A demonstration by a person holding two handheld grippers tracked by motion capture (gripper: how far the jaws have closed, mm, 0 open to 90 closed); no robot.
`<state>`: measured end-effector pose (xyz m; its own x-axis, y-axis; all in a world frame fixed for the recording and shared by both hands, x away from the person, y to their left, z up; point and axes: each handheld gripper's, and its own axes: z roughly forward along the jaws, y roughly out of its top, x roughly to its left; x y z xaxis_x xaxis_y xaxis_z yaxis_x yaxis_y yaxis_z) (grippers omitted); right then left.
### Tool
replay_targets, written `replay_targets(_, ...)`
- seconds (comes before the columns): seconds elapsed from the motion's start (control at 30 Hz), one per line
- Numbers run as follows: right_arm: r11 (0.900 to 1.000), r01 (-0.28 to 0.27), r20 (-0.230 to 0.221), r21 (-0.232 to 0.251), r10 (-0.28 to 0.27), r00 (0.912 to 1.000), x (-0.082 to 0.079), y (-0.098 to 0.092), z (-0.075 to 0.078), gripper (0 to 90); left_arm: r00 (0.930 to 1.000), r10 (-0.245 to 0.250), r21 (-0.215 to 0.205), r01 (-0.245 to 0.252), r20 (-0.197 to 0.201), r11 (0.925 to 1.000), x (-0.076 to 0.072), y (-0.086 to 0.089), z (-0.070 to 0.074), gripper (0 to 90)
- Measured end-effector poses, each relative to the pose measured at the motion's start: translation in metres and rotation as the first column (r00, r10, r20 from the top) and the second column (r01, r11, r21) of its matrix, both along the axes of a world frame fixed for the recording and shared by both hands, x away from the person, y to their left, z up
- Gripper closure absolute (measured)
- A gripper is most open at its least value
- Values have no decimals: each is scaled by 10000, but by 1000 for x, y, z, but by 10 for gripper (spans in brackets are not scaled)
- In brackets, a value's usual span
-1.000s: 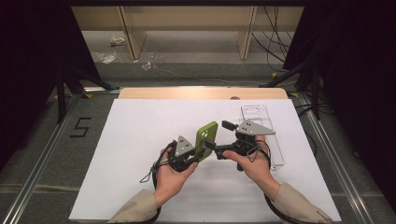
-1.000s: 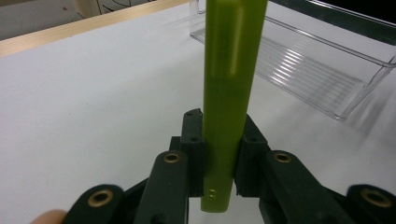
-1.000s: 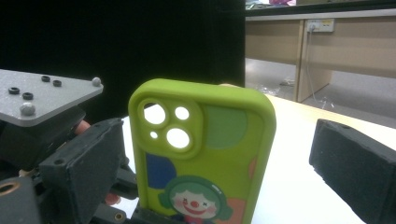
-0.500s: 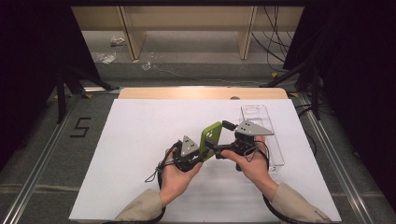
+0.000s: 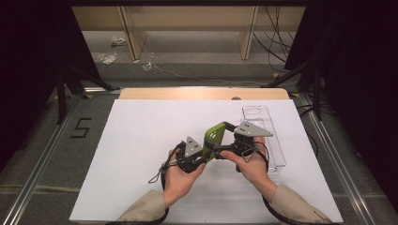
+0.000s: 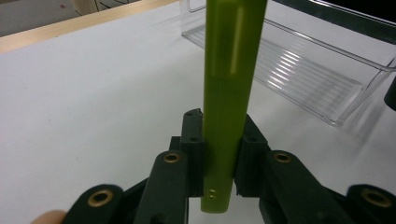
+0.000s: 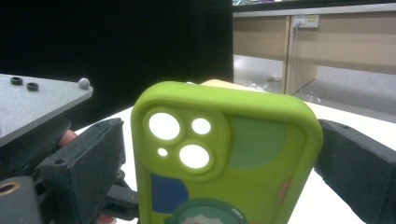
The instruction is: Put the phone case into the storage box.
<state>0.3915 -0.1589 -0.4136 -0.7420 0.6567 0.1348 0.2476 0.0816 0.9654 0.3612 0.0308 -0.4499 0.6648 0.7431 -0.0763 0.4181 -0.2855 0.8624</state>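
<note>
A green phone case [image 5: 213, 136] hangs above the white table sheet [image 5: 136, 154], held between both grippers. My left gripper [image 5: 205, 152] comes in from the near left and is shut on the case's lower end. In the left gripper view [image 6: 219, 154] its pads pinch the thin edge-on case [image 6: 229, 93]. My right gripper [image 5: 225, 140] reaches in from the right. In the right gripper view [image 7: 222, 154] the case's back [image 7: 233, 163] with its camera cut-outs faces the lens, and the two black jaws stand against its long sides.
A clear plastic tray [image 5: 265, 136] lies lengthwise at the right of the sheet, close behind my right gripper; its ribbed floor [image 6: 299, 60] is bare. A wooden strip [image 5: 202, 93] borders the far edge. Metal rails run along both sides.
My left gripper has shifted slightly to the right with the case, whose top has leaned a little toward the right gripper. The right hand has kept still.
</note>
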Motion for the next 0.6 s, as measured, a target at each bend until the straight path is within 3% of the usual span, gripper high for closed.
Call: replay_targets(0.6,9999,160,44,-40,-160,9999,1,1,-1,83,9999,-132,-83,132,-38,9999,-1,-7,0,766)
